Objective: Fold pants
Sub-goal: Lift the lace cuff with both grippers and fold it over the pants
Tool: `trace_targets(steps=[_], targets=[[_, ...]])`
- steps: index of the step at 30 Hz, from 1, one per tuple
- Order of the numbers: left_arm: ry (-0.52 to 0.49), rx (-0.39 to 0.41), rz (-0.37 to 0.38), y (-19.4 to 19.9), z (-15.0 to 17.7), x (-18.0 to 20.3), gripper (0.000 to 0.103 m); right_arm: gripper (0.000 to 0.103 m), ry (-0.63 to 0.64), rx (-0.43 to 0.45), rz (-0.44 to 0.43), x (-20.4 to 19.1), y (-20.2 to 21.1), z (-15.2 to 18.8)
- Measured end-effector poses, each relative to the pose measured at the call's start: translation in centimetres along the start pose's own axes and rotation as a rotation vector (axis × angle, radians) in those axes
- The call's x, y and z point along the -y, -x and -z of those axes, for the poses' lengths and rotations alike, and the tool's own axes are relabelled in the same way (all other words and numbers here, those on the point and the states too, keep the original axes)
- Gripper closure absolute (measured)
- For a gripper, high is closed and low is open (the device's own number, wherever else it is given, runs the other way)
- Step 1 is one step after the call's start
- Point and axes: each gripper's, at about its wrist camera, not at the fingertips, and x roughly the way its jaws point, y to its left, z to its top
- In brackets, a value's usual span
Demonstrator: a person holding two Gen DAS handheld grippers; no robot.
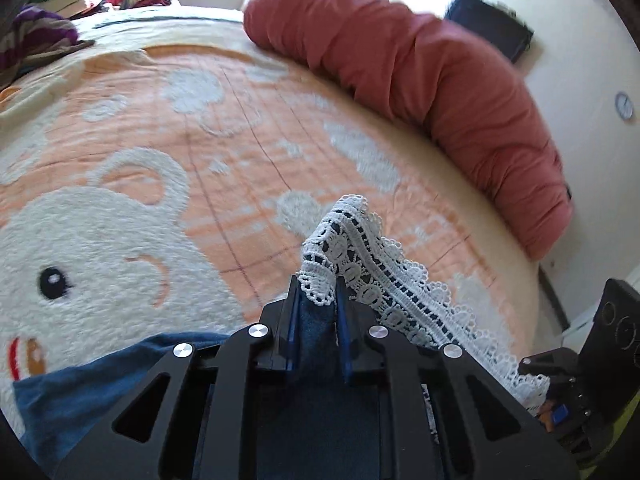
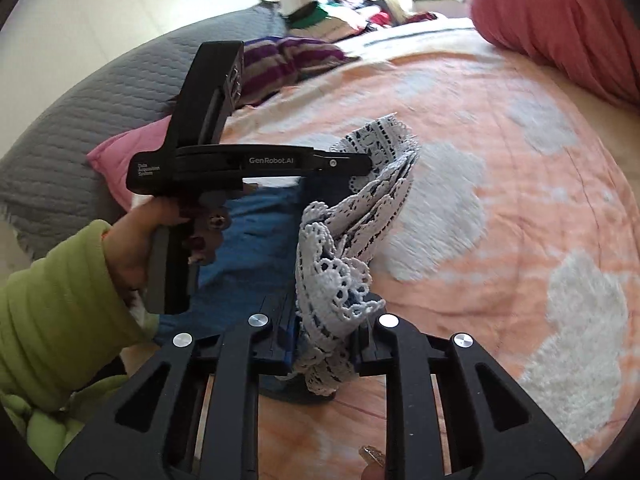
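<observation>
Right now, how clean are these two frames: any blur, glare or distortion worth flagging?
Left wrist view: fisheye bends the bed edge, the red duvet is motion-smeared, the window area is blown out; the lace hem stays sharp. Right wrist view: blanket smeared, top corner overexposed, left gripper crisp.

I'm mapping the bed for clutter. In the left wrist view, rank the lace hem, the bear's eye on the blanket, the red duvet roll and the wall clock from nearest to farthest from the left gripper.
1. Lace hem, clamped in the left gripper.
2. Bear's eye, left on the blanket.
3. Red duvet roll, along the far right edge.
4. Wall clock, on the wall beyond.
</observation>
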Motion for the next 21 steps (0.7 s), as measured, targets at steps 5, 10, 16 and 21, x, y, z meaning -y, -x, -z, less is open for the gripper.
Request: trace_targets(steps=[5, 10, 16, 21], targets=[[0.055, 0.084, 0.003, 4.5, 0.7, -2.0, 0.088, 0.09, 0.099, 0.004, -0.055, -4.0, -0.9, -1.8], [0.106, 0.144, -0.025, 8.6, 2.7, -4.8, 0.088, 0.09, 0.193, -0.036, -0.113, -8.5, -3.1, -2.5], [0.222, 0.199, -0.118, 12.6, 5.9, -8.2, 0.079, 0.09, 0.286, -0.134, -0.147, -13.5, -7.3, -1.8], [0.37, 0.315, -0.202, 18.0, 9.1, -11.5, 0.054, 0.084, 0.355, -0.215, -0.207, -17.4, -9.3, 0.2]])
